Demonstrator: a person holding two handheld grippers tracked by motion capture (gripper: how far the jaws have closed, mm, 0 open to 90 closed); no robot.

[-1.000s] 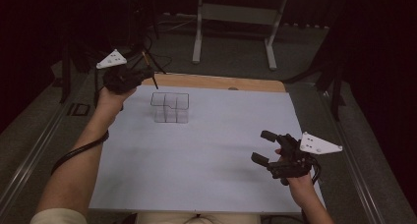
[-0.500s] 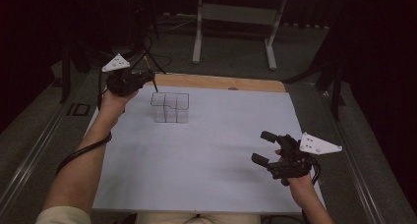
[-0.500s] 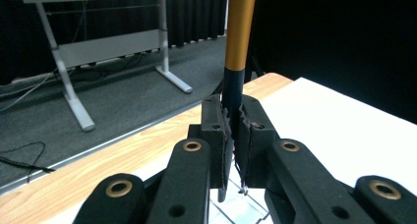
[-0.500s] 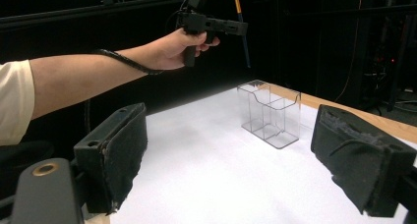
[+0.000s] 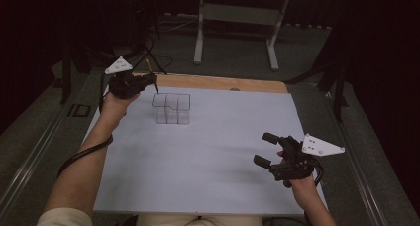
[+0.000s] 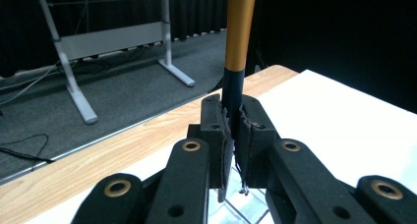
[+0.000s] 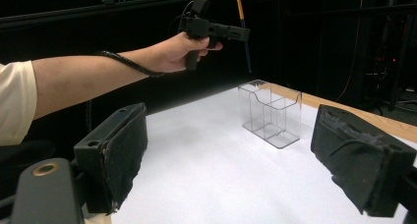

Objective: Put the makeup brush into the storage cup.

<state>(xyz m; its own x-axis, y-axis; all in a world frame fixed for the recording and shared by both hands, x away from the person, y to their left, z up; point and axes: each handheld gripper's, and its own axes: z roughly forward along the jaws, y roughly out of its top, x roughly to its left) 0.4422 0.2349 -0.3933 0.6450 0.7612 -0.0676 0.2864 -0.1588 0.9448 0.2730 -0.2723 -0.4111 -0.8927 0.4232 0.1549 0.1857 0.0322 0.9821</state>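
High view: we see the left forearm reaching up the left side of the white sheet [image 5: 198, 156], the hand raised above the far-left corner. The left gripper [image 5: 148, 80] is closed on a pencil [image 5: 152, 78], which slants down toward the clear plastic box [image 5: 171, 108]. The pencil tip hangs over the box's far-left corner; we cannot tell whether it is inside. The box stands on the sheet toward the far left. The right gripper [image 5: 265, 149] rests low at the near right, its jaws spread wide and empty, pointing left across the sheet. A wooden table edge [image 5: 223, 83] runs along the far side.

Left gripper view: we see the left gripper [image 6: 235, 135] with its jaws pressed onto the pencil [image 6: 238, 32], orange above, dark below. The pencil's upper end is cut off at the top; its tip is hidden behind the jaws.

Right gripper view: we see the right gripper [image 7: 228, 150] with jaws far apart, nothing between them. Beyond, the box [image 7: 270, 113] stands upright, its inner dividers faint. The left gripper [image 7: 243, 34] is held above it, the pencil [image 7: 243, 32] upright.
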